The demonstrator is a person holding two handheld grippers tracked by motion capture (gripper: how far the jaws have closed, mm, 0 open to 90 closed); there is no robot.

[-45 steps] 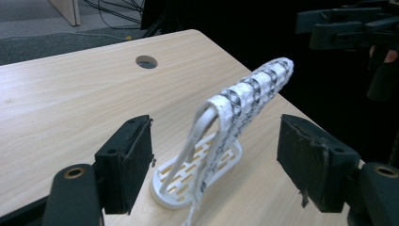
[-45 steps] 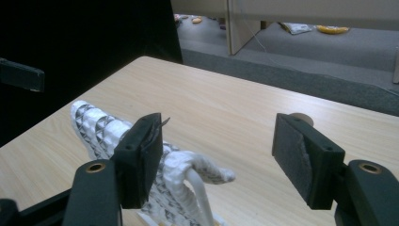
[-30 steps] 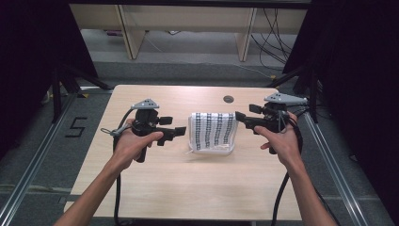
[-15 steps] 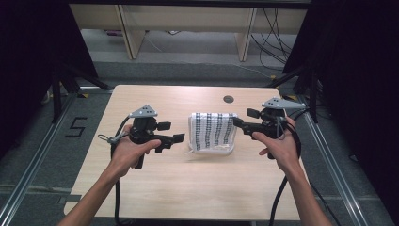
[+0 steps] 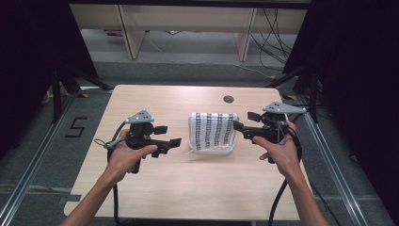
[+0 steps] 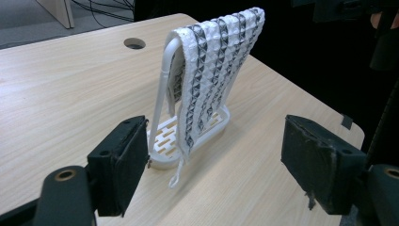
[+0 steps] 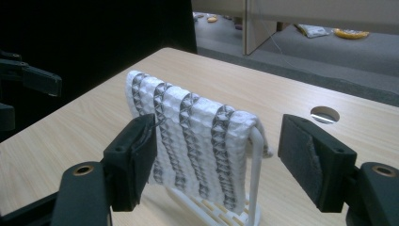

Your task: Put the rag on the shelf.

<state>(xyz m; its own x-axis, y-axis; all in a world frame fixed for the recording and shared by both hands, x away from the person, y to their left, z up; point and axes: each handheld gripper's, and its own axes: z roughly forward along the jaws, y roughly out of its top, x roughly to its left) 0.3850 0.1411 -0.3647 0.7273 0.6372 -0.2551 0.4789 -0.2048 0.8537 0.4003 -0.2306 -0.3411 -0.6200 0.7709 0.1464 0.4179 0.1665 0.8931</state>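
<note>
— While we look from the high view, where do we see the towel (image 5: 214, 130) against our two grippers?

— We see it between them, near the middle of the table (image 5: 155, 193). It hangs over a white rack (image 5: 211, 149), and the rack stands upright on the wood. Our left gripper (image 5: 170, 135) is at the left of the towel and apart from it, with bare table between. Our right gripper (image 5: 244, 121) is at the right side, and its jaw tips are just beside the right edge of the cloth.

— Do we hold something?

— No. In the left gripper view our jaws stand wide, and nothing is pressed by the pads; the towel (image 6: 214, 70) and the rack (image 6: 164, 87) stand farther off, seen between the two jaws. In the right gripper view the jaws are also wide and have just been opening. The towel (image 7: 188, 136) is close in front of them, and the left pad comes across its edge, but we cannot tell if it touches. The right pad is clearly apart from the cloth.

— And the round hole (image 5: 228, 99)?

— It lies behind the towel, toward the far edge of the table.
</note>
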